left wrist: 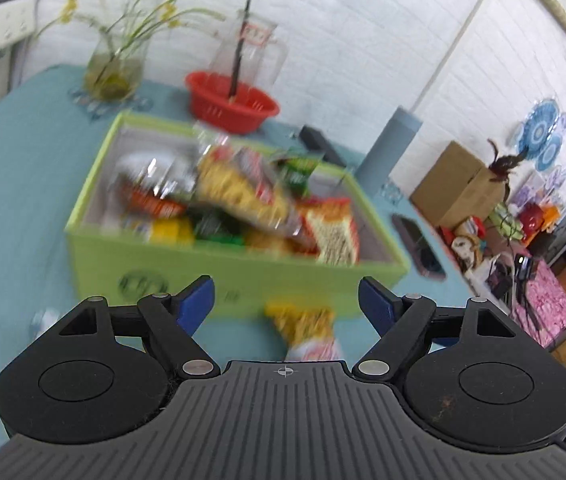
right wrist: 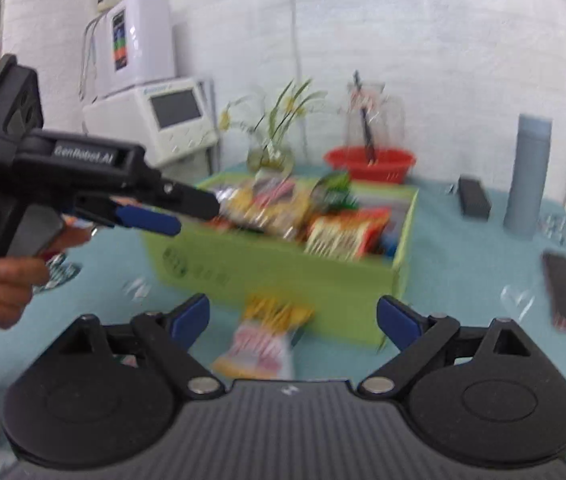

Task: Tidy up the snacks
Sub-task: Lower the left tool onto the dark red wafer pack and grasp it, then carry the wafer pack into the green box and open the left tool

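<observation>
**One packet still outside the box**

Both your hand-held grippers are open, nothing btwn the pads. Left hand-held gripper point(left wrist: 286, 300) hangs near the green box point(left wrist: 95, 184), which is heaped w/ snack packets point(left wrist: 239, 188) lying every which way. Right hand-held gripper point(right wrist: 293, 320) points at the loose yellow-pink packet point(right wrist: 263, 340), flat on the teal tabletop point(right wrist: 463, 248) just in front of the box wall. Its long axis runs roughly toward the box, yellow end nearest it. Prob. the next pick, so the wide jaws suit it.
</observation>
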